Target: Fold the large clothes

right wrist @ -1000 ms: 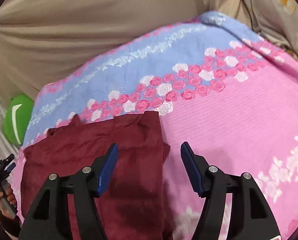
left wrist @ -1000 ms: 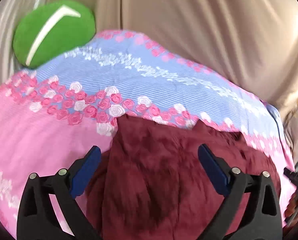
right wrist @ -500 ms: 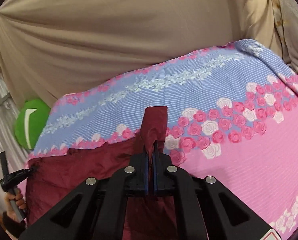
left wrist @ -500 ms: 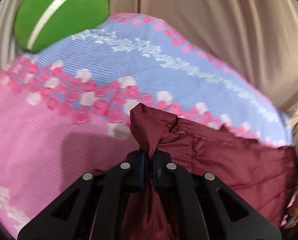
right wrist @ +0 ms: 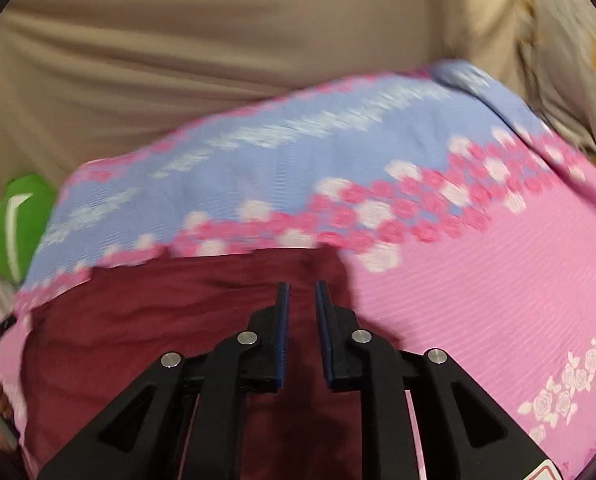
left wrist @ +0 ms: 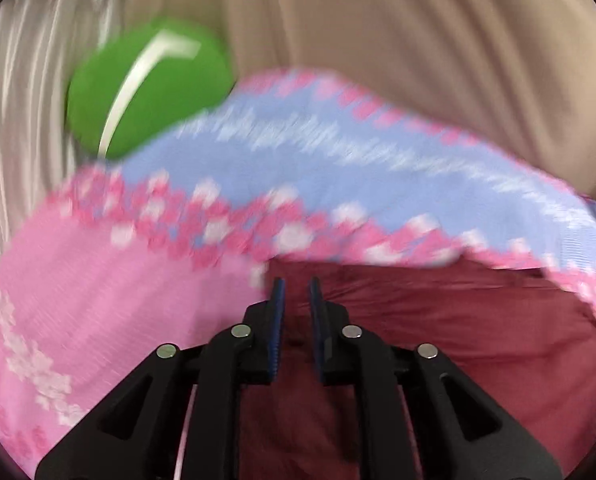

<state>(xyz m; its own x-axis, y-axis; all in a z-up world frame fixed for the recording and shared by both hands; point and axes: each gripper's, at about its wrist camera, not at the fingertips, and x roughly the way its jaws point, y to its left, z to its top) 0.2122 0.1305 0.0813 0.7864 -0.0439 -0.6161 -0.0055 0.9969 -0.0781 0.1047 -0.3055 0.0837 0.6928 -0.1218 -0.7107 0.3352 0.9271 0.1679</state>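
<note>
The maroon garment [left wrist: 438, 344] lies flat on my bed, on the pink and blue flowered bedsheet [left wrist: 109, 280]; my left gripper [left wrist: 295, 292] hangs over its left corner and my right gripper [right wrist: 301, 294] over its right corner; both have just been opening, their blue pads a narrow gap apart with no cloth pinched between them; a green cushion [left wrist: 145, 88] sits beyond the bed's far corner.

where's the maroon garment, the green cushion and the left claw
maroon garment [left wrist: 478, 328], left wrist view, flat middle of the cloth
green cushion [left wrist: 145, 88], left wrist view, its front face
left claw [left wrist: 295, 292], left wrist view, gap between its tips
</note>
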